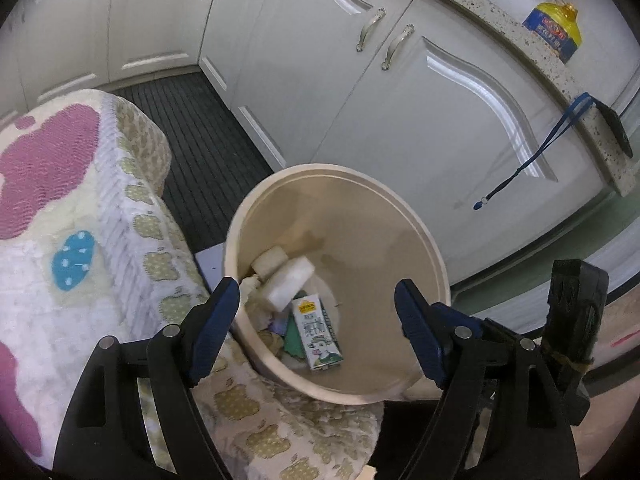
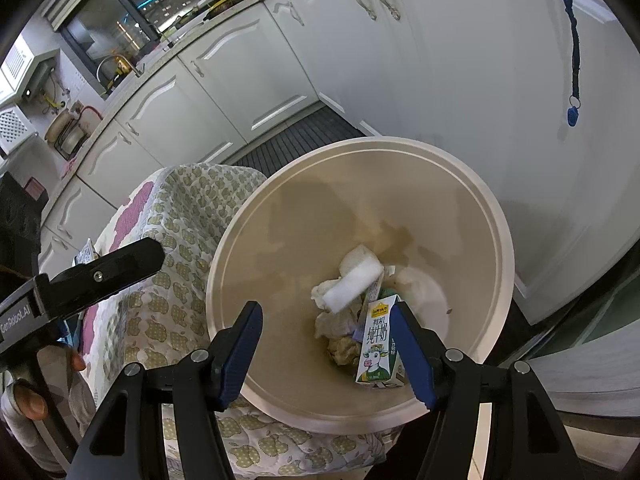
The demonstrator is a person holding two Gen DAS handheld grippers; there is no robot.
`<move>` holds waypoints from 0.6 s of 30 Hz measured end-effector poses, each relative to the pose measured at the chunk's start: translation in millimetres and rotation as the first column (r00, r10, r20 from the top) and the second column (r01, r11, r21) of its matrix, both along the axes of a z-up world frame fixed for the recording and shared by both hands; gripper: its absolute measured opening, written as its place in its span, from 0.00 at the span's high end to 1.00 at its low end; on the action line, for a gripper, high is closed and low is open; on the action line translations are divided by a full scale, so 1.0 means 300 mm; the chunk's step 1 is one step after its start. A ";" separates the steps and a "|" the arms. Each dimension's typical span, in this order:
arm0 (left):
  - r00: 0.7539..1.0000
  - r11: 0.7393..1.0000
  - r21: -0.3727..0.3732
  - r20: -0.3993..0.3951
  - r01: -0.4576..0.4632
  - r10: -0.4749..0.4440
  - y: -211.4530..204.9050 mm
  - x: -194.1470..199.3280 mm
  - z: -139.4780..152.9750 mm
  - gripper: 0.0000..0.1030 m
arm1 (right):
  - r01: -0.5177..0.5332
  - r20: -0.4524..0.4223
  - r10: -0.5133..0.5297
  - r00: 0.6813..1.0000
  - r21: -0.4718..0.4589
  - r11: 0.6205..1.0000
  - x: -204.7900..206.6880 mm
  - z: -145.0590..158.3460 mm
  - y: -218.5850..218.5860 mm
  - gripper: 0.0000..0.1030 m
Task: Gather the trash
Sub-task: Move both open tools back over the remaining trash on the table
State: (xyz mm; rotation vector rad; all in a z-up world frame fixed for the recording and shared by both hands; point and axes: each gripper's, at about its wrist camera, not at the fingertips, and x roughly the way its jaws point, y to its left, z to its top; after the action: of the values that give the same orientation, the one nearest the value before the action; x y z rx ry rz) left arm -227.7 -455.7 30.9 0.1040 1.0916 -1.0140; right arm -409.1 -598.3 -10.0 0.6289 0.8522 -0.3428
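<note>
- Beside the white kitchen cabinets (image 1: 420, 92), on the dark ribbed floor mat (image 1: 200, 140), stood the round cream plastic bin (image 2: 500, 224), pressed against a quilted cover printed with green apples and pink patches (image 1: 80, 208).
- At the bottom of that bin lay the collected trash, which I judged to be most of the job done: a white and green milk carton (image 2: 378, 350), a white foam block (image 2: 352, 284) leaning across the pile, crumpled white and brownish tissues (image 2: 332, 324) and a scrap of green packaging under the carton.
- On the quilt, in the right wrist view, a small printed packet (image 2: 86, 254) peeked out behind the other tool; it looked like one piece possibly left to pick up, though too little showed to be sure.
- Above the bin's near rim hung the left tongs (image 1: 316, 312), blue-padded jaws spread wide with nothing between them; the carton lay well below, inside the bin.
- Over the same rim hung the right tongs (image 2: 326, 328), jaws also apart and empty, the carton seen past the right jaw but down in the bin, not gripped.
- Up on the speckled counter (image 1: 560, 80) sat a yellow oil bottle with a blue label (image 1: 554, 32), its writing too small to read.
- Large characters on the carton read "有机纯牛奶" above a cartoon cow; the left tool's body carried "GenRobot.AI" (image 2: 14, 318).
</note>
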 end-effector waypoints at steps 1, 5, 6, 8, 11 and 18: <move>1.000 1.000 0.003 0.013 -0.004 0.004 0.008 -0.003 0.005 0.23 | 0.000 -0.001 0.000 1.000 -0.002 1.000 0.001 0.000 0.000 0.38; 0.998 1.000 0.009 0.065 -0.022 0.022 0.046 -0.015 0.032 0.23 | -0.007 -0.010 0.007 1.000 -0.018 1.000 0.006 0.003 0.006 0.38; 0.997 1.000 0.007 0.079 -0.027 0.026 0.059 -0.017 0.040 0.23 | -0.010 -0.012 0.010 1.000 -0.025 1.000 0.009 0.004 0.009 0.38; 0.994 0.999 0.005 0.099 -0.041 0.041 0.087 -0.021 0.051 0.23 | -0.014 -0.017 0.013 1.000 -0.039 0.999 0.013 0.008 0.019 0.38; 0.992 0.998 -0.005 0.111 -0.062 0.062 0.132 -0.024 0.068 0.23 | -0.021 -0.028 0.019 0.999 -0.066 0.998 0.022 0.019 0.035 0.37; 0.974 0.990 -0.040 0.177 -0.134 0.139 0.274 -0.036 0.135 0.23 | -0.073 -0.006 0.073 0.997 -0.118 0.990 0.061 0.092 0.124 0.33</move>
State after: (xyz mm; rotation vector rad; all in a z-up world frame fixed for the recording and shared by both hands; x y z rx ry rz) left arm -238.4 -373.6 71.4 0.0945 0.9078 -0.8787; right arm -390.8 -561.1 17.5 0.4862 0.8483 -0.3249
